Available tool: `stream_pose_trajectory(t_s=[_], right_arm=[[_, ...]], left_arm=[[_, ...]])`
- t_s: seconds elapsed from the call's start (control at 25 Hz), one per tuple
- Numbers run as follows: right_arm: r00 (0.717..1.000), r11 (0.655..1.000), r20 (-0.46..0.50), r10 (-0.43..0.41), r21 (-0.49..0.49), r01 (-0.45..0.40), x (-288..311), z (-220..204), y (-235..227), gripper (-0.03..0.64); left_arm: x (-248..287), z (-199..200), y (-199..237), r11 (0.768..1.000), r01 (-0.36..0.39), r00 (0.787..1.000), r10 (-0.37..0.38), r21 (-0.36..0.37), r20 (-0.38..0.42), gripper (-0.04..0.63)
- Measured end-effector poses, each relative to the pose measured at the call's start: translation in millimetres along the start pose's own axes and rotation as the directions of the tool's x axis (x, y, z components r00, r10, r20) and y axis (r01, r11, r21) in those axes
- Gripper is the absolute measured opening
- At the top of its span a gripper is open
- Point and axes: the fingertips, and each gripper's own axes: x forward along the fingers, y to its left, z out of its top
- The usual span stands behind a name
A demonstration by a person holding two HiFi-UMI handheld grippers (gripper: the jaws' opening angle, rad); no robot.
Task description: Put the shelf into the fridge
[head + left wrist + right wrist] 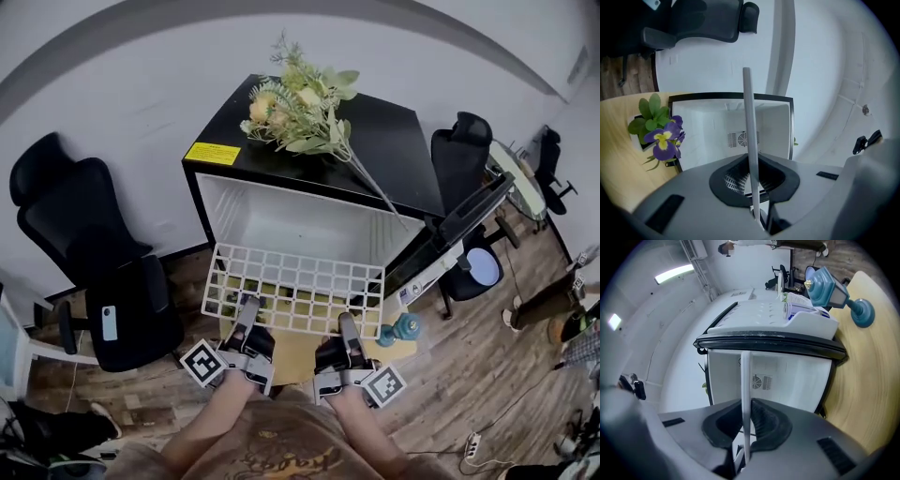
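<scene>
A white wire shelf (pixel 298 286) hangs level just in front of the open black mini fridge (pixel 309 202), whose white inside is bare. My left gripper (pixel 246 319) is shut on the shelf's near edge at the left, my right gripper (pixel 347 330) on the same edge at the right. In the left gripper view the shelf (pixel 750 140) shows edge-on as a thin white bar between the jaws, with the fridge cavity (pixel 736 131) behind it. The right gripper view shows the same: the shelf (pixel 745 399) pinched edge-on before the fridge (pixel 778 376).
A bunch of artificial flowers (pixel 300 108) lies on the fridge top. The fridge door (pixel 459 234) stands open to the right. A round wooden table (pixel 295 352) below holds a blue figure (pixel 403 328) and purple flowers (pixel 663 138). Black office chairs (pixel 94 272) flank the fridge.
</scene>
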Motion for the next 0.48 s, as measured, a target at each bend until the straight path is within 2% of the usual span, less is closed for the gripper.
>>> stream_pose_trajectory(t_s=[0.16, 0.48], right_arm=[[0.999, 1.000, 0.043, -0.014, -0.007, 0.015, -1.9, -0.4, -2.5, 0.028], [0.998, 1.000, 0.052, -0.031, 0.001, 0.031, 3.2, -5.8, -8.0, 0.028]], left_arm=[[5.8, 0.6, 4.6, 1.000, -0.008, 0.999, 0.008, -0.007, -0.044, 0.051], [8.5, 9.0, 6.9, 1.000, -0.015, 0.998, 0.016, 0.006, -0.057, 0.051]])
